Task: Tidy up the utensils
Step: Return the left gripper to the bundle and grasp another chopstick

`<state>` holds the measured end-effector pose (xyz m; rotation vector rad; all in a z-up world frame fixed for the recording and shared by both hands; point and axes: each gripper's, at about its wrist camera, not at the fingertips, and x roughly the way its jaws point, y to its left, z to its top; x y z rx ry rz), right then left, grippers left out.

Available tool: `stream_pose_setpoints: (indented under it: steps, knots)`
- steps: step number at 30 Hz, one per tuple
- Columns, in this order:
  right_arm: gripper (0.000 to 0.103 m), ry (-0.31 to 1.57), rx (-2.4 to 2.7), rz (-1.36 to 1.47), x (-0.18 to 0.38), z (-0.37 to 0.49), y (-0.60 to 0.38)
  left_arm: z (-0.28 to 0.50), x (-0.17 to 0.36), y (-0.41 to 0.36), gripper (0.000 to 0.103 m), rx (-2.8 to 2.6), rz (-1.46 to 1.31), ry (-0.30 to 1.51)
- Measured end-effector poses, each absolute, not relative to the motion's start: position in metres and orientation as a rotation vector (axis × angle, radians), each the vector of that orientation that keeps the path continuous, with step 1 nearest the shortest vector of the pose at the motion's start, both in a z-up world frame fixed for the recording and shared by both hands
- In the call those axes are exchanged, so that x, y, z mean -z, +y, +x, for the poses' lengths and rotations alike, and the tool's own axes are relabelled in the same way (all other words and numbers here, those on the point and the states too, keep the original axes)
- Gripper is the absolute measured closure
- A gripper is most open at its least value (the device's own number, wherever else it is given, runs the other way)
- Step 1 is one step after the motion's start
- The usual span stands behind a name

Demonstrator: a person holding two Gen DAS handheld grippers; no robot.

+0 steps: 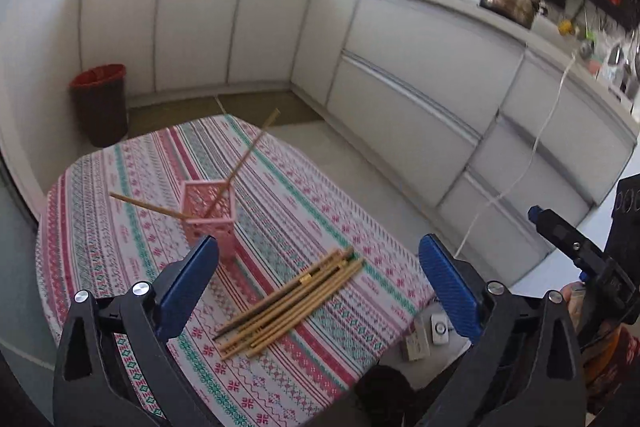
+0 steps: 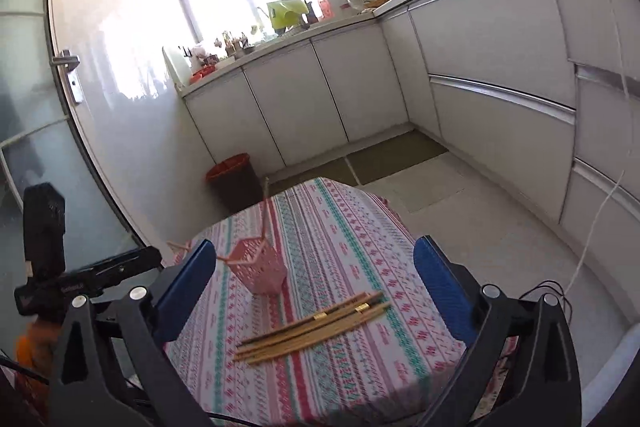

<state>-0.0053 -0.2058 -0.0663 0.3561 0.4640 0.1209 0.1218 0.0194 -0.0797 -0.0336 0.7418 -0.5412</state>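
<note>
A pink lattice utensil holder (image 1: 209, 217) stands upright on the patterned tablecloth (image 1: 120, 227); two chopsticks (image 1: 244, 157) lean out of it. A pile of several bamboo and dark chopsticks (image 1: 290, 301) lies flat on the cloth in front of it. My left gripper (image 1: 320, 283) is open and empty, held above the pile. In the right wrist view the holder (image 2: 262, 273) and the pile (image 2: 314, 325) show again; my right gripper (image 2: 314, 287) is open and empty above them. The right gripper shows at the left wrist view's right edge (image 1: 568, 239).
The small table stands in a kitchen with white cabinets (image 1: 400, 75) around it. A red-rimmed bin (image 1: 100, 103) stands on the floor beyond the table. A white cable (image 1: 532, 155) hangs from the counter. A power strip (image 1: 424, 337) lies on the floor by the table's right edge.
</note>
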Motion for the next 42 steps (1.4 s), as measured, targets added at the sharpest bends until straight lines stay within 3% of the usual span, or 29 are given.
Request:
stream_pose_setpoints:
  steps: [8,15,21,23,26,31,36,39,42]
  knots:
    - [0.007,0.679,-0.282,0.344,0.118,-0.008,-0.237,0.162,0.151,-0.06,0.007,0.624,0.161,1.011]
    - [0.007,0.716,-0.339,0.366,0.145,0.003,-0.241,0.227,0.208,-0.11,0.011,0.574,0.25,1.171]
    - [0.007,0.74,-0.358,0.458,0.153,0.014,-0.253,0.276,0.259,-0.14,0.034,0.508,0.422,1.349]
    - [0.007,0.758,-0.356,0.481,0.156,0.018,-0.256,0.287,0.272,-0.145,0.051,0.509,0.459,1.393]
    - [0.007,0.782,-0.352,0.513,0.159,0.022,-0.261,0.295,0.285,-0.149,0.065,0.514,0.499,1.427]
    - [0.007,0.803,-0.34,0.553,0.163,0.027,-0.266,0.299,0.291,-0.152,0.077,0.552,0.522,1.435]
    - [0.007,0.812,-0.32,0.555,0.165,0.029,-0.266,0.302,0.293,-0.153,0.079,0.583,0.517,1.428]
    - [0.007,0.821,-0.303,0.547,0.165,0.03,-0.265,0.299,0.3,-0.152,0.088,0.614,0.509,1.409]
    - [0.007,0.839,-0.28,0.536,0.166,0.033,-0.264,0.289,0.296,-0.144,0.089,0.626,0.511,1.337]
